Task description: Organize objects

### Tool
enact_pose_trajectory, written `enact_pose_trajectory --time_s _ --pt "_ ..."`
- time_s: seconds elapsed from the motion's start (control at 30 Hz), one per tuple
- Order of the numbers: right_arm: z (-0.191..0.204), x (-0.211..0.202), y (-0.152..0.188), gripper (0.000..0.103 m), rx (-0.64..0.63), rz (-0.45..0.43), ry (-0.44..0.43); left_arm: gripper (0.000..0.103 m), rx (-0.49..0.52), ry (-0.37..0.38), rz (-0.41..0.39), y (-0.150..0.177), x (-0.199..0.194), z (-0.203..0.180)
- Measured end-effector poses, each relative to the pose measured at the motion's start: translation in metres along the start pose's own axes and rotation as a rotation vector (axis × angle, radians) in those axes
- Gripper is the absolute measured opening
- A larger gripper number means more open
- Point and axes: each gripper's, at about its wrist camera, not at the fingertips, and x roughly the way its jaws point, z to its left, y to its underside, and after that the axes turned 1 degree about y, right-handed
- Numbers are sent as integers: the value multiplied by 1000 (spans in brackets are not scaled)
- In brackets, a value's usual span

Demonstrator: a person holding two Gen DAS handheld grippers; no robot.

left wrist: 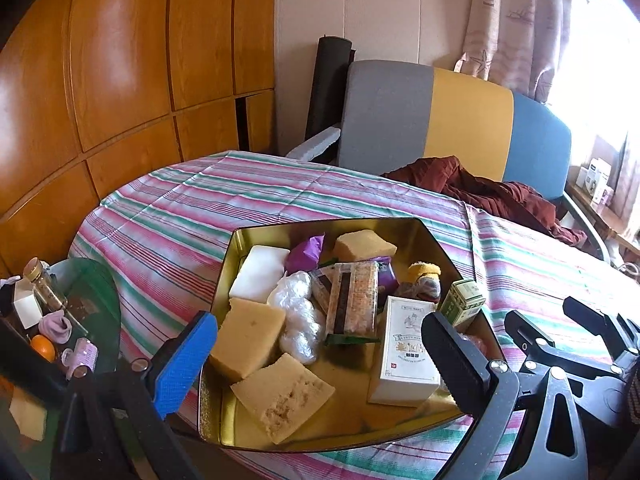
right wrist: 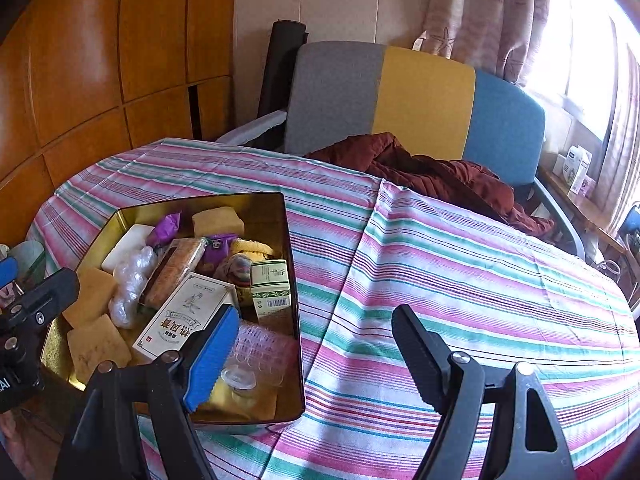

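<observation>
A gold tin (left wrist: pixel 320 225) sits on the striped tablecloth (left wrist: pixel 168 216), filled with yellow sponges (left wrist: pixel 248 336), a white block (left wrist: pixel 260 276), a crumpled plastic bag (left wrist: pixel 296 316), a snack pack (left wrist: pixel 352 300), a white carton (left wrist: pixel 404 352), a green carton (left wrist: pixel 464 300) and purple wrappers. My left gripper (left wrist: pixel 320 364) hovers open over the tin's near end, holding nothing. My right gripper (right wrist: pixel 316 356) is open and empty, straddling the tin's (right wrist: pixel 200 199) right wall. Its blue finger (right wrist: pixel 212 356) is above a pink plastic roller (right wrist: pixel 264 344), its black finger over the cloth.
A glass side table (left wrist: pixel 96 280) at the left holds a bottle (left wrist: pixel 42 284), an orange (left wrist: pixel 42 346) and small items. A grey, yellow and blue chair (left wrist: pixel 432 120) with a maroon garment (left wrist: pixel 500 196) stands behind the table. Striped cloth (right wrist: pixel 480 280) stretches to the right of the tin.
</observation>
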Motion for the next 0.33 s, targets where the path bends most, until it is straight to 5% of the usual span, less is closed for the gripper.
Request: enact_pose_trajectory --time_s 0.33 --pt "5 2 2 80 -15 10 -6 103 -11 -2 6 3 2 5"
